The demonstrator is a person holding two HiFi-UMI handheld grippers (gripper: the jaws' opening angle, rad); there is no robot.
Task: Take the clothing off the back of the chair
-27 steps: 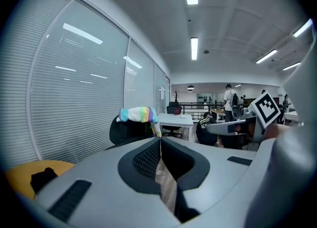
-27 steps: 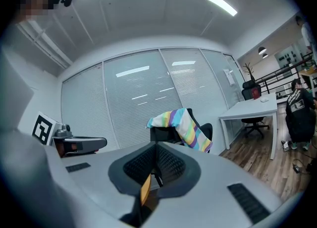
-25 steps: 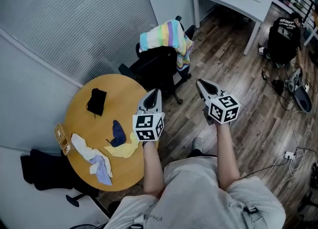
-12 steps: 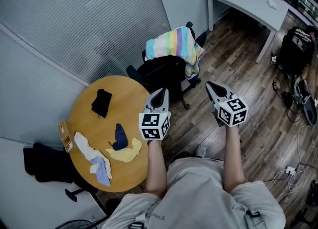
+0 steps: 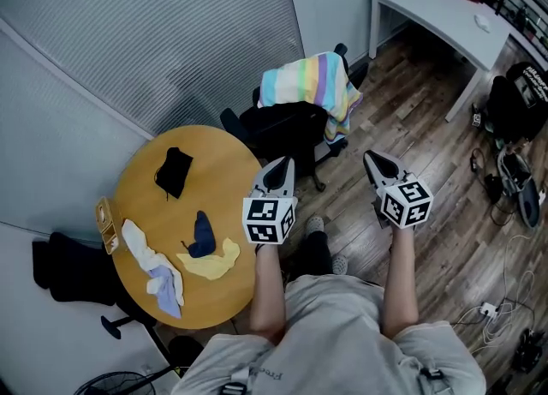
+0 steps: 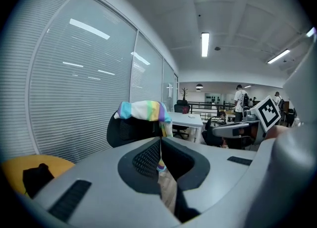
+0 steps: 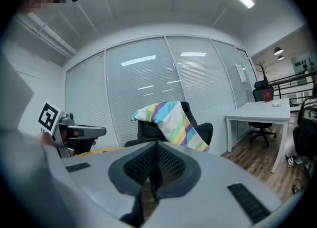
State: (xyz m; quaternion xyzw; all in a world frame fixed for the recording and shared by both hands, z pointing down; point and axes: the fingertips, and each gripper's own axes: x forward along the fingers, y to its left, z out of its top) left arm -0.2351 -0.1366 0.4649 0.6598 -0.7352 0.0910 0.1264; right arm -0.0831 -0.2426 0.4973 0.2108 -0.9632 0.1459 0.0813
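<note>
A rainbow-striped cloth (image 5: 310, 81) hangs over the back of a black office chair (image 5: 282, 132) beside the blinds; it also shows as the striped cloth (image 6: 142, 112) and the striped cloth (image 7: 173, 121) in the gripper views. My left gripper (image 5: 279, 170) is shut and empty, held short of the chair's seat. My right gripper (image 5: 378, 164) is shut and empty too, over the wooden floor to the right of the chair. Both point toward the chair and touch nothing.
A round wooden table (image 5: 231, 275) at the left carries a black cloth (image 5: 173, 170), a dark blue item (image 5: 202, 234), a yellow cloth (image 5: 211, 260) and a pale cloth (image 5: 152, 266). A white desk (image 5: 438, 9) stands at the back right; bags and cables (image 5: 514, 170) lie on the floor.
The view has shifted so the chair and table sit a little lower and further right. Both grippers have moved slightly down and right in the picture, still shut.
</note>
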